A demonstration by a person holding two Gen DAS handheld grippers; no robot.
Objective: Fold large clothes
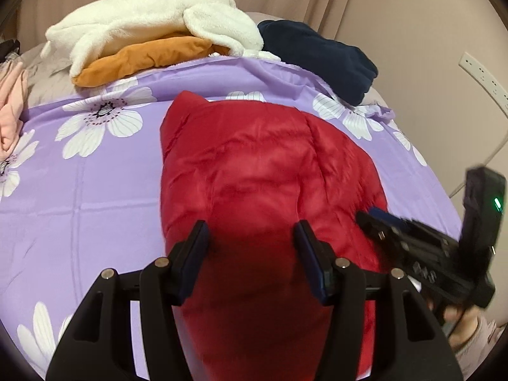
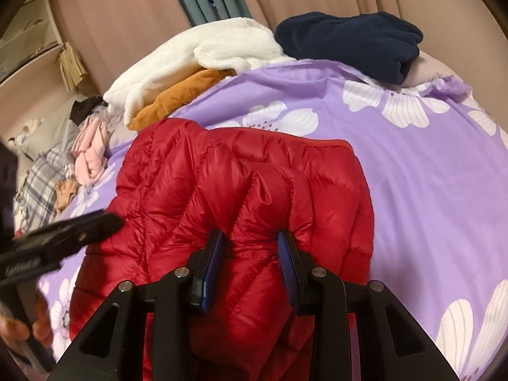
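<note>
Red puffer jacket (image 2: pixel 241 190) approx half-folded on bed (image 2: pixel 428 174), R gripper (image 2: pixel 250 247) pinching a fold, L gripper (image 1: pixel 250 235) jaws spread astride fabric; final fold + stacking left.

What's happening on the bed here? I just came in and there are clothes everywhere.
A person is folding a red puffer jacket on the purple floral sheet, working with a hand-held gripper in each hand. The right hand-held gripper is pinching a bunch of the jacket's fabric. The left hand-held gripper has the jacket between its fingers, though whether it grips is unclear. A white fleece, an orange garment and a navy garment lie at the far edge.
</note>
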